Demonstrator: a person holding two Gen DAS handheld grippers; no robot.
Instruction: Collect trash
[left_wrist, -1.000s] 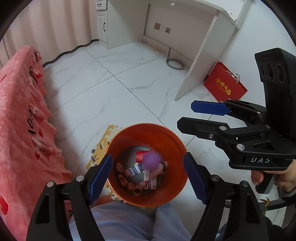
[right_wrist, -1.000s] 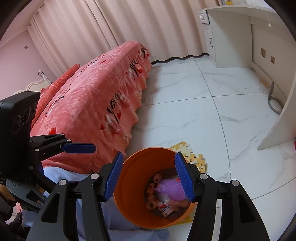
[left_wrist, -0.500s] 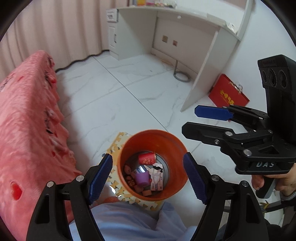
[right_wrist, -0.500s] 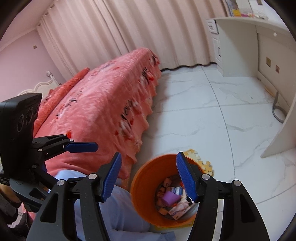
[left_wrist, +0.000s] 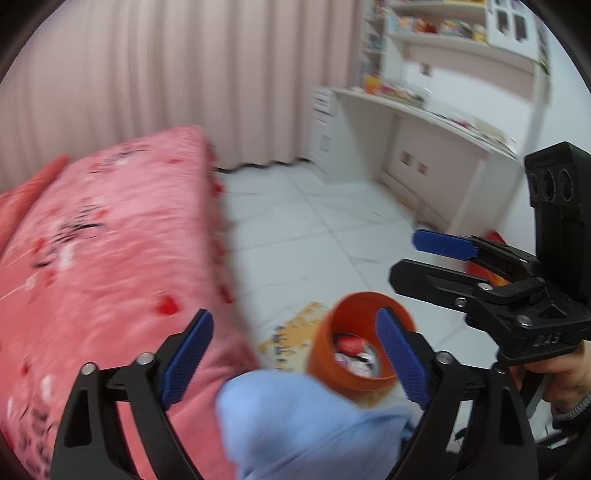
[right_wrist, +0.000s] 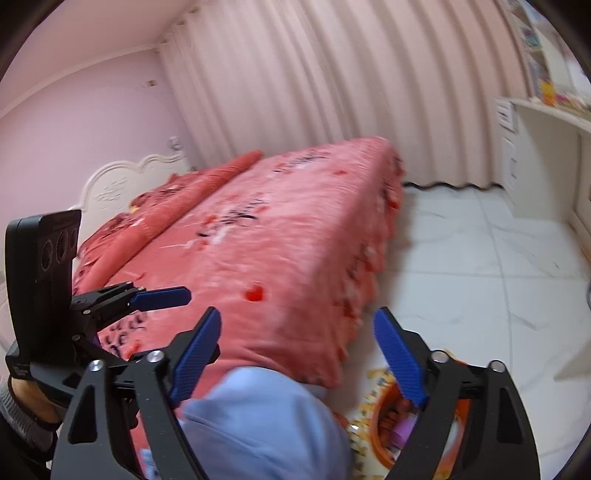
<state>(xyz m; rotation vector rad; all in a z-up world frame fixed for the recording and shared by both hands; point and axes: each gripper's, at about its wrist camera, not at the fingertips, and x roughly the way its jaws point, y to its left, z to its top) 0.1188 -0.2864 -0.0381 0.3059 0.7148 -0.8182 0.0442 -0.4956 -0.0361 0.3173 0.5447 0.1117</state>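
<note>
Blue-padded left gripper (left_wrist: 295, 362) and right gripper (right_wrist: 299, 362), fingers opening, empty.

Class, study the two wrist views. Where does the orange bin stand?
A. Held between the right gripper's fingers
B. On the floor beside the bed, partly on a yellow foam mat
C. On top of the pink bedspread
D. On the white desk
B: the orange bin stands on the white tiled floor next to the bed, its base partly on the yellow foam mat, with trash visible inside.

A bedroom: pink-blanketed bed (right_wrist: 280, 236), curtains (right_wrist: 332, 85), white desk (left_wrist: 424, 122)
</note>
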